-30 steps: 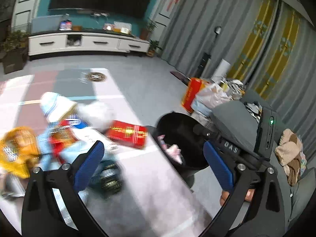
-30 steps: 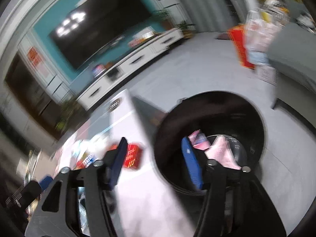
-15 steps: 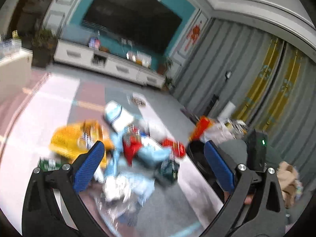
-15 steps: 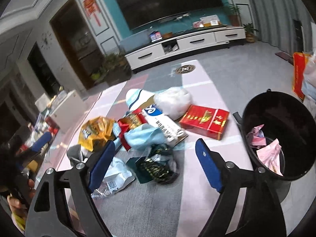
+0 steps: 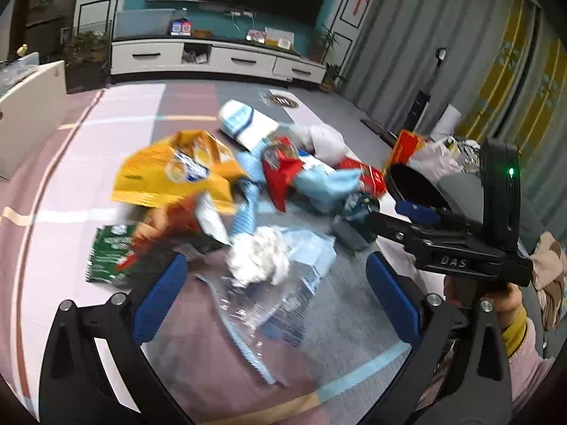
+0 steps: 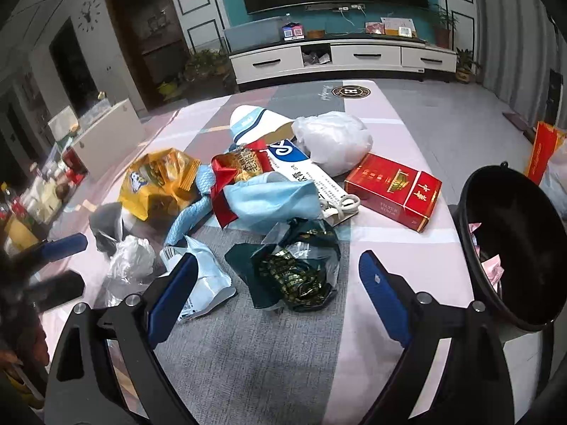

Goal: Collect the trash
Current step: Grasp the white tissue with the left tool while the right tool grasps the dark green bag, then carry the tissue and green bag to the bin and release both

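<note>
Living-room furniture, a long white cabinet (image 6: 340, 57) under a dark screen, stood behind the patchwork worktop (image 6: 269, 361) on which the trash lay heaped. Half a second earlier both cameras had already swung away from the black bin (image 6: 510, 244), which a second before had filled the right view with pink scraps in its bottom; now those scraps still lay inside it, at the worktop's right edge. The dark green foil wrapper (image 6: 294, 269) sat nearest the bin among the loose pieces, directly ahead of the right tongs (image 6: 278, 294), whose jaws were opening with nothing gripped between them. Beyond the wrapper, further from the bin, were the blue face mask (image 6: 269, 200), the red carton (image 6: 393, 187) and the white plastic bag (image 6: 333, 140), and furthest from the bin the yellow snack bag (image 6: 156, 180). The left tongs (image 5: 276, 297) also hung released and empty, over a crumpled white tissue (image 5: 258, 256) and clear film (image 5: 255, 308) on the side of the heap away from the bin, though that view was blurred. I judged that one drop into the bin was finished and both hands had come back for the next pick, the green wrapper being the likely candidate for the right. Most of the pile remained uncollected.
</note>
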The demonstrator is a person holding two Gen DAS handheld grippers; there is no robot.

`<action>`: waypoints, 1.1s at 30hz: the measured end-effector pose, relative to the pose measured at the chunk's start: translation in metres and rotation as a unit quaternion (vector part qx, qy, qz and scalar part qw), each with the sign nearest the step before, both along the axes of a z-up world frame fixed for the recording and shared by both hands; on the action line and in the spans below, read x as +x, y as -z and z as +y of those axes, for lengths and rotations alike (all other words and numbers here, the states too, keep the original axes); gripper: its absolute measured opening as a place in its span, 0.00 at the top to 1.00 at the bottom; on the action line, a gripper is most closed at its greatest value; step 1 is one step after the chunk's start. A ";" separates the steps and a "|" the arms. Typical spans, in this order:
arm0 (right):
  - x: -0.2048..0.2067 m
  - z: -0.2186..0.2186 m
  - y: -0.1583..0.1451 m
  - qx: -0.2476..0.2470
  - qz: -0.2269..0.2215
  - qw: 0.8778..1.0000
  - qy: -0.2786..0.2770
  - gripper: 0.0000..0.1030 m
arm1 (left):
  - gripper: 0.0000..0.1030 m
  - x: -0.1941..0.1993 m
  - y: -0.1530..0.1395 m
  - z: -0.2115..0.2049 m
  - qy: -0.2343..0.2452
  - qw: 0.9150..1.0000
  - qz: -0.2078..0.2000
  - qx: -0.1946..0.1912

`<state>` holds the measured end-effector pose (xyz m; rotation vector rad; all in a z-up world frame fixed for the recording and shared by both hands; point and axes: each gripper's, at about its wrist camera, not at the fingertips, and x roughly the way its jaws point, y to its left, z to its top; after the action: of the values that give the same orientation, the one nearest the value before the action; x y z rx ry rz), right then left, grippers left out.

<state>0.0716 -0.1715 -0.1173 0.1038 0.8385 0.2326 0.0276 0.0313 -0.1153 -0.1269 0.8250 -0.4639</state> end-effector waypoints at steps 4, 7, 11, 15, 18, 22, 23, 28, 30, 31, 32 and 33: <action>0.005 0.002 0.004 0.001 0.011 1.000 0.000 0.12 | 0.03 -0.003 0.005 -0.010 0.001 1.000 0.010 -0.005; 0.007 0.002 0.005 0.009 0.015 1.000 0.004 0.12 | 0.03 0.000 0.006 -0.014 0.001 1.000 0.010 -0.008; 0.007 0.003 0.006 0.010 0.014 1.000 0.005 0.12 | 0.03 0.006 0.011 -0.018 -0.005 1.000 0.015 -0.009; 0.009 0.003 0.008 0.009 0.017 1.000 0.007 0.12 | 0.12 0.015 0.018 -0.021 -0.020 1.000 0.023 0.001; 0.009 0.004 0.010 0.009 0.020 1.000 0.008 0.12 | 0.24 0.021 0.023 -0.023 -0.030 0.999 0.031 0.006; 0.010 0.005 0.014 0.002 0.026 1.000 0.007 0.19 | 0.38 0.024 0.026 -0.025 -0.039 0.999 0.035 0.012; 0.011 0.005 0.015 0.000 0.029 1.000 0.006 0.22 | 0.41 0.025 0.026 -0.025 -0.041 0.998 0.034 0.014; 0.013 0.002 0.021 0.000 0.044 0.999 0.008 0.35 | 0.63 0.026 0.028 -0.025 -0.044 0.998 0.038 0.014; 0.012 0.001 0.021 0.000 0.044 0.999 0.008 0.44 | 0.70 0.025 0.027 -0.024 -0.041 0.998 0.035 0.010; 0.012 0.001 0.021 -0.004 0.044 0.999 0.010 0.51 | 0.70 0.025 0.027 -0.023 -0.041 0.999 0.035 0.010; 0.012 0.000 0.022 -0.006 0.048 0.999 0.011 0.52 | 0.71 0.024 0.026 -0.023 -0.041 0.999 0.033 0.010; 0.012 -0.001 0.023 -0.002 0.050 0.999 0.012 0.58 | 0.72 0.023 0.025 -0.023 -0.041 0.999 0.030 0.006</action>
<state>0.0838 -0.1722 -0.1401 0.1220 0.9365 0.2042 0.0511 0.0087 -0.1402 -0.1624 0.8775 -0.3798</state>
